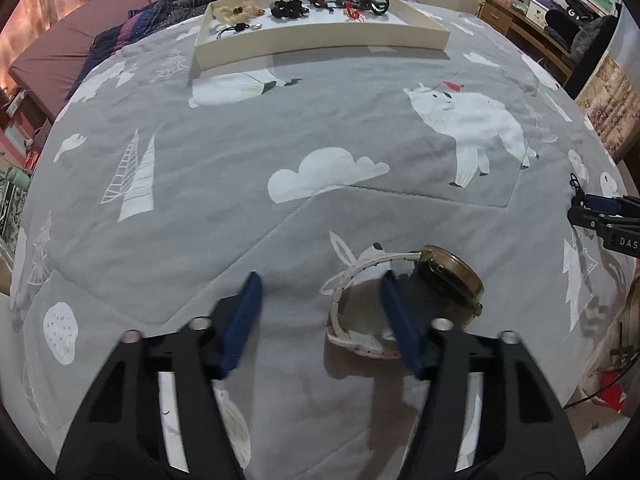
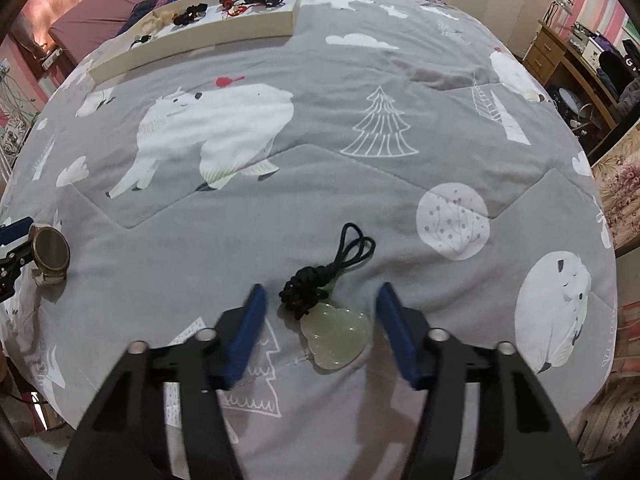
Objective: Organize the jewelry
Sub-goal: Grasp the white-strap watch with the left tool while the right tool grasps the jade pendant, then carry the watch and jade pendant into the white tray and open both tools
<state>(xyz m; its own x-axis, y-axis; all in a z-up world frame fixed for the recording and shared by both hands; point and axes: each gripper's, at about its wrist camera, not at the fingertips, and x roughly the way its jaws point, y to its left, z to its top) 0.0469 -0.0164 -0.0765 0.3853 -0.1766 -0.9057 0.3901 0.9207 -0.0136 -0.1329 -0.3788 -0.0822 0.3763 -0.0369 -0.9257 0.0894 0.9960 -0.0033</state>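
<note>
On the grey quilt (image 1: 200,208) | left gripper (image 1: 320,296) spread wide, one watch (image 1: 448,280) at its right finger | right gripper (image 2: 320,308) spread around one jade pendant (image 2: 336,336), seen only here | one tray (image 1: 320,40) far.

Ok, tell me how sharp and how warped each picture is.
Left wrist view: strong fisheye bend, dark corners; watch fairly sharp, tray small and soft at the top. Right wrist view: same bend; pendant clear, tongs slightly smeared, shadow under them on the blanket.
</note>
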